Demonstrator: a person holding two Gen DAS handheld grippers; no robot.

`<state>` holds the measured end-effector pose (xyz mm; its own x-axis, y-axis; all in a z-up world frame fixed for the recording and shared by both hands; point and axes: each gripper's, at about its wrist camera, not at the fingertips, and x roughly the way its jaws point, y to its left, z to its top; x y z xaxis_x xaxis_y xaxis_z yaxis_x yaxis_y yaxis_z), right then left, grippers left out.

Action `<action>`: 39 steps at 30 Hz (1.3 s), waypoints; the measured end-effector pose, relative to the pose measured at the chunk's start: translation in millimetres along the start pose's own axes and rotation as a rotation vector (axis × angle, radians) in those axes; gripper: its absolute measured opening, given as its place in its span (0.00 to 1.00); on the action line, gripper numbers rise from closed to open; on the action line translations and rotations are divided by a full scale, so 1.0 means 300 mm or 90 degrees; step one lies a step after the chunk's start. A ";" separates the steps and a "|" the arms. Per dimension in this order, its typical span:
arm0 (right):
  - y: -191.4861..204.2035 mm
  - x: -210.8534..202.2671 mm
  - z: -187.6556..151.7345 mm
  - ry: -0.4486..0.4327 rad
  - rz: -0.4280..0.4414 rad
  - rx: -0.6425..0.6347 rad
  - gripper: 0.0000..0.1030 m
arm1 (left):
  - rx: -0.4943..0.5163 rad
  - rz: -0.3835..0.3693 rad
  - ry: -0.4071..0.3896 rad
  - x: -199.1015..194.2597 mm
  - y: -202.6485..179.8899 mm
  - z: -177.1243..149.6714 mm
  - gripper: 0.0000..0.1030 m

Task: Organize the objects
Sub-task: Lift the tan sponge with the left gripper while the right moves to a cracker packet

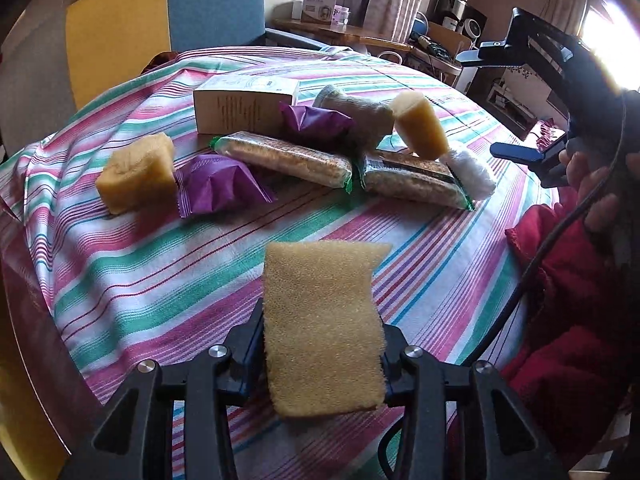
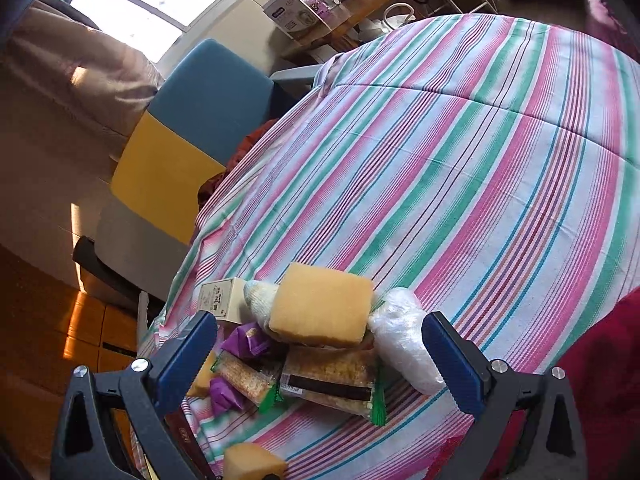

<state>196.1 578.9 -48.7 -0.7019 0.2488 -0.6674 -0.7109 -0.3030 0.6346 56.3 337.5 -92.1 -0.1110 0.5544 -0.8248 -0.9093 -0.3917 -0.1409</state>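
My left gripper (image 1: 320, 344) is shut on a flat yellow sponge (image 1: 320, 320), squeezed at its sides and held above the striped tablecloth (image 1: 160, 280). Beyond it lies a heap: a second sponge (image 1: 136, 172), two purple packets (image 1: 216, 188), two cracker packs (image 1: 284, 158), a white box (image 1: 244, 108), a grey roll (image 1: 356, 114) and a white roll (image 1: 472, 172). A third sponge (image 1: 420, 126) leans tilted on the packs. My right gripper (image 2: 320, 360) hovers open over that tilted sponge (image 2: 320, 308), its pads (image 2: 192, 352) wide apart and not touching it.
A blue and yellow chair (image 1: 168, 12) stands behind the table. A red garment (image 1: 568, 280) lies at the right edge, under the hand (image 1: 592, 184) holding the right gripper. A side shelf with a box (image 1: 320, 0) is further back. Bare striped cloth (image 2: 480, 140) spreads to the right.
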 end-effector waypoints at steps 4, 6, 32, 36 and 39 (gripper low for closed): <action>0.020 0.010 -0.008 0.014 -0.002 -0.027 1.00 | 0.004 0.000 -0.005 0.001 -0.002 -0.004 0.43; 0.048 0.016 -0.017 0.025 0.004 -0.060 1.00 | 0.002 -0.006 -0.009 -0.001 0.003 -0.006 0.43; 0.200 0.419 -0.173 0.325 -0.231 -0.534 0.93 | -0.028 -0.046 -0.011 -0.009 0.034 -0.021 0.44; 0.188 0.411 -0.169 0.320 -0.226 -0.530 0.89 | -0.028 -0.043 -0.014 -0.007 0.032 -0.019 0.45; 0.178 0.412 -0.164 0.323 -0.220 -0.523 0.92 | -0.029 -0.043 -0.014 -0.005 0.031 -0.020 0.45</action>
<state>73.7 548.1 -116.5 -0.2269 0.0815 -0.9705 -0.4870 -0.8725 0.0405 50.4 328.8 -95.4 -0.0593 0.5964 -0.8005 -0.8957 -0.3858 -0.2211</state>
